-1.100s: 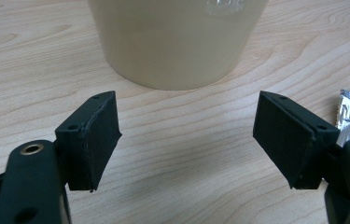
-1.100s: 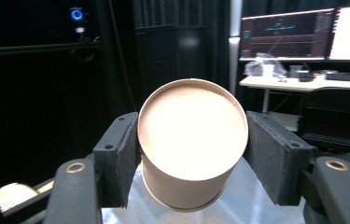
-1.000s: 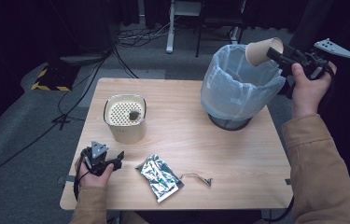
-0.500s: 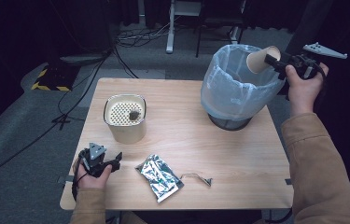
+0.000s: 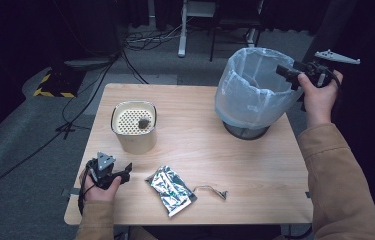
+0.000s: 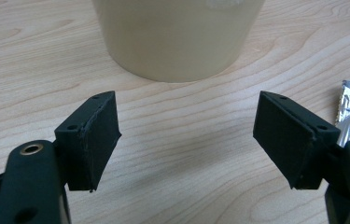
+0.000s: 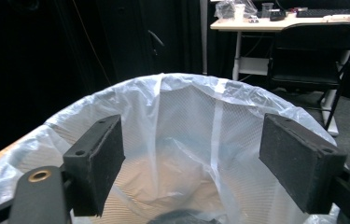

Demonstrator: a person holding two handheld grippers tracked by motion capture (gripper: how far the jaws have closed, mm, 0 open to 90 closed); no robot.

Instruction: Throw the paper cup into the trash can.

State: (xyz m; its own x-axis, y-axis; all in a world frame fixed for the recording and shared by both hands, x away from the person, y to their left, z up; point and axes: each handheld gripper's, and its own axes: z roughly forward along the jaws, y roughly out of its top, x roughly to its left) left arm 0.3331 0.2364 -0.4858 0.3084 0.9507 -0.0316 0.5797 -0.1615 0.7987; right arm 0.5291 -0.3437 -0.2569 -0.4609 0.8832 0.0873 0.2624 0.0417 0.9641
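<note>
White plastic liner bin [image 5: 255,95] stands at the far right of the worktop [image 5: 255,165], directly beneath the right tongs [image 5: 281,71], whose jaws have just been opening and are empty. Left tongs [image 5: 125,170] rest released near the cream container [image 5: 134,125].

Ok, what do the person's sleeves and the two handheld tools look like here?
Both sleeves are tan-brown fabric. The left tool and right tool are black, each topped by a grey three-cornered plate with small holes; a black cable loops from the left one. In the gripper views, each has two flat, rectangular black pads with a matte, foam-like face, and brass-coloured eyelets on the arms behind them.
</note>
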